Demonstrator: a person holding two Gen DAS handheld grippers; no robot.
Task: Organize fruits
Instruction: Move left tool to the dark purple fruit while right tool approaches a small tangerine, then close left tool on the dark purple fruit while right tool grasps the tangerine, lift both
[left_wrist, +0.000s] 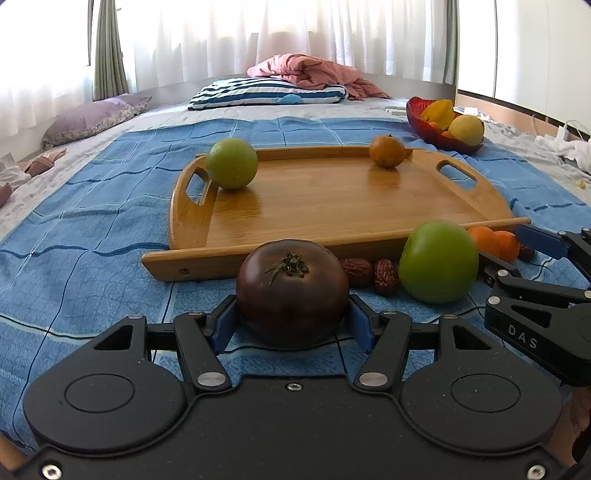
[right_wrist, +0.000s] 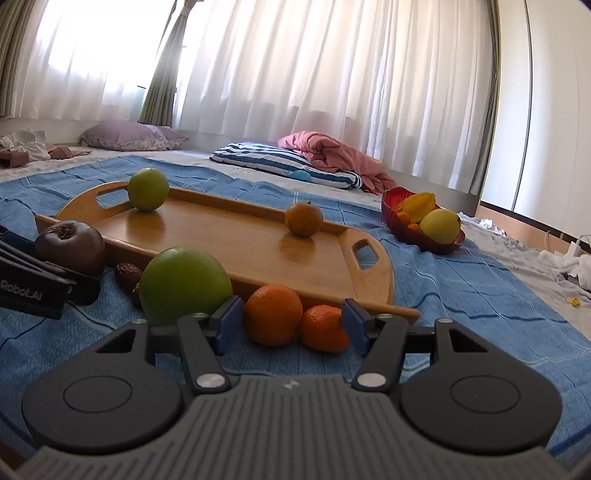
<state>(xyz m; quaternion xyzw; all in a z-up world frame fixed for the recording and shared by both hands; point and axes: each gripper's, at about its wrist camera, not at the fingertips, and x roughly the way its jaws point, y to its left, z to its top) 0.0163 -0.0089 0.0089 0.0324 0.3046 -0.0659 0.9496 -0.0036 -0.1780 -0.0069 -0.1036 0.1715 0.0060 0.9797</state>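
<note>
With my left claw (left_wrist: 291, 317) bracketing the dark tomato (left_wrist: 291, 291), I squeeze gently. My right claw (right_wrist: 286, 323) sits spread around two tangerines (right_wrist: 273, 314); I centre on one.

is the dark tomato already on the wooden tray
No, the dark tomato sits on the blue blanket in front of the wooden tray, between the left gripper fingers.

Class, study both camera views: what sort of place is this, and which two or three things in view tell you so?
Most likely a bedroom, with the fruit laid out on a bed. The clues: a striped pillow and a crumpled pink quilt lying on the blue bedspread, and long sheer curtains behind.
</note>
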